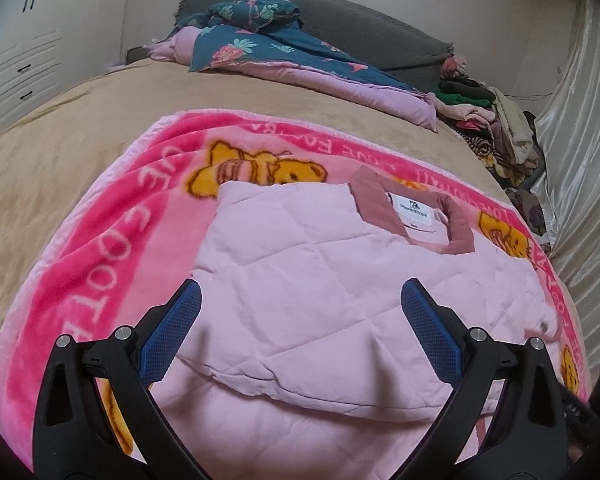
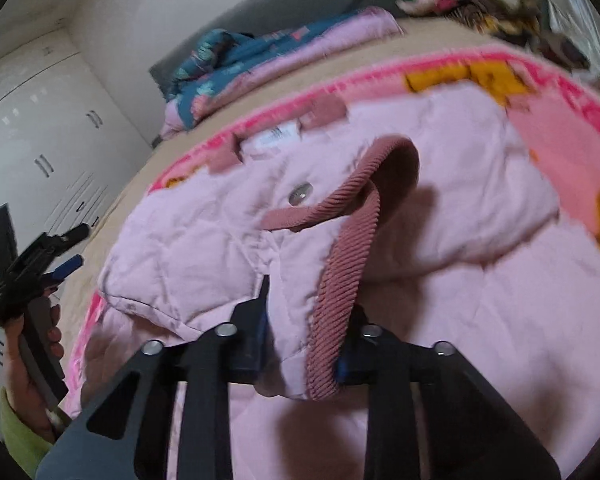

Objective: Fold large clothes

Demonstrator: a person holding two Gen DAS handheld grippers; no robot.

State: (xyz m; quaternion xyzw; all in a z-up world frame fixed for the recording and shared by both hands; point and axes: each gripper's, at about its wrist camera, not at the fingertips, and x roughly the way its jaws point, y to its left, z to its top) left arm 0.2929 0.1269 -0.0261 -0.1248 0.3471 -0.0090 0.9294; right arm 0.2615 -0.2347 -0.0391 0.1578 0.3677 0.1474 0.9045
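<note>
Our right hand-held gripper (image 2: 302,340) is clamped on the pink quilted jacket's ribbed cuff (image 2: 340,280); the left hand-held gripper (image 1: 300,320) gapes above the jacket (image 1: 300,280), spread on the bed's blanket (image 1: 100,240). Folding's barely started.

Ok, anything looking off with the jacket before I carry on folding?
Nothing damaged or spilled. The pink jacket lies on the pink blanket, one side already folded in. The right gripper is shut on the ribbed cuff, so that sleeve is bunched and lifted. The left gripper is open above the jacket.
</note>
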